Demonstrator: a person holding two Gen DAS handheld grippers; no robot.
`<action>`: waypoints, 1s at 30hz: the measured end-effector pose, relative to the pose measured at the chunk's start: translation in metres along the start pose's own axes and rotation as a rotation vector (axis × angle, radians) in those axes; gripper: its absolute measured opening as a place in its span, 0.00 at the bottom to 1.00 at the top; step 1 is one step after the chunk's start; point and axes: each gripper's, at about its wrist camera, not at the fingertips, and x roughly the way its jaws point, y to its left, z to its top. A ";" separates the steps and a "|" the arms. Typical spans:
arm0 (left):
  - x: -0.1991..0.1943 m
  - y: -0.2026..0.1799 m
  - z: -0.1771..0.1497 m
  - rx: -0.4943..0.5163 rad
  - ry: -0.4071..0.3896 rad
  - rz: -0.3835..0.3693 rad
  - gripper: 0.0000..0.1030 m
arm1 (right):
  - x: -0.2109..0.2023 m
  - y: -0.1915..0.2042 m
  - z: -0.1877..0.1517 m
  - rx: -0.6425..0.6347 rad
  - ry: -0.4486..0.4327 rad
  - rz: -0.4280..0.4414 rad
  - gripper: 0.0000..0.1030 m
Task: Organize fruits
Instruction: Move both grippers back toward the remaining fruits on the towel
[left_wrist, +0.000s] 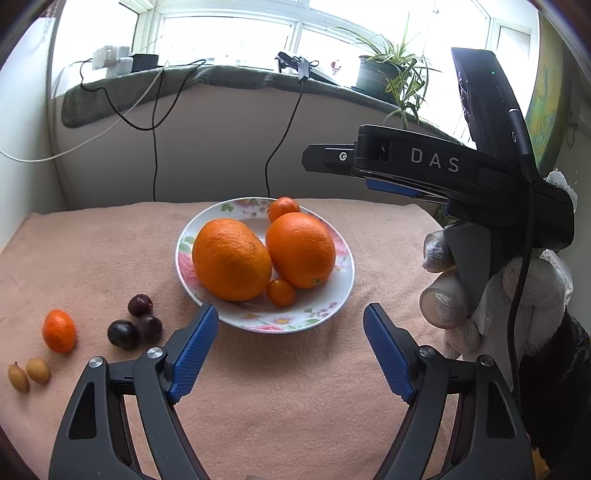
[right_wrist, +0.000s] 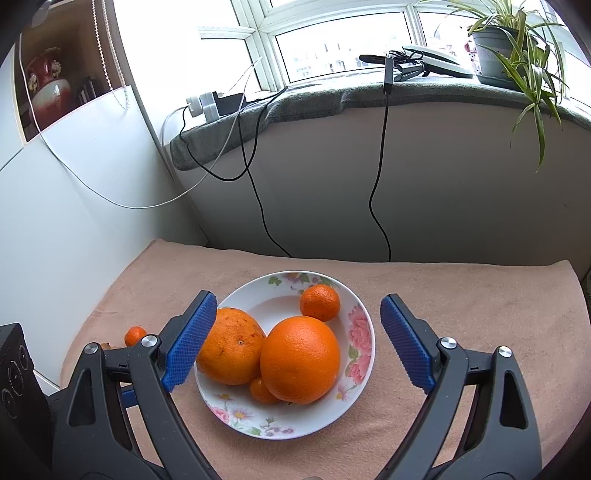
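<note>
Left gripper (left_wrist: 291, 349) jaws spread wide, nothing between them, over the peach towel (left_wrist: 258, 406). Right gripper (right_wrist: 299, 341) likewise agape, hovering above the floral plate (right_wrist: 364, 354). Plate holds two large oranges (left_wrist: 232, 259) touching side by side, two small citrus beside them. On the towel left of plate: three dark plums (left_wrist: 135, 326), mandarin (left_wrist: 59, 330), two yellowish loquats (left_wrist: 28, 373). Beyond, windowsill with spider plant (left_wrist: 395, 74).

Two large oranges (left_wrist: 232, 259) and two small ones fill a floral plate (left_wrist: 341, 291) mid-cloth. A mandarin (left_wrist: 59, 331), three plums (left_wrist: 135, 325) and two longans (left_wrist: 28, 373) lie near the left edge.
</note>
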 end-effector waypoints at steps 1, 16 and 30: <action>-0.002 0.002 0.000 -0.002 -0.004 0.004 0.79 | -0.001 0.003 0.000 -0.003 -0.001 0.002 0.90; -0.041 0.048 -0.014 -0.092 -0.062 0.092 0.79 | -0.006 0.054 -0.003 -0.070 0.004 0.068 0.90; -0.074 0.144 -0.044 -0.277 -0.071 0.207 0.79 | 0.034 0.120 -0.008 -0.161 0.078 0.172 0.90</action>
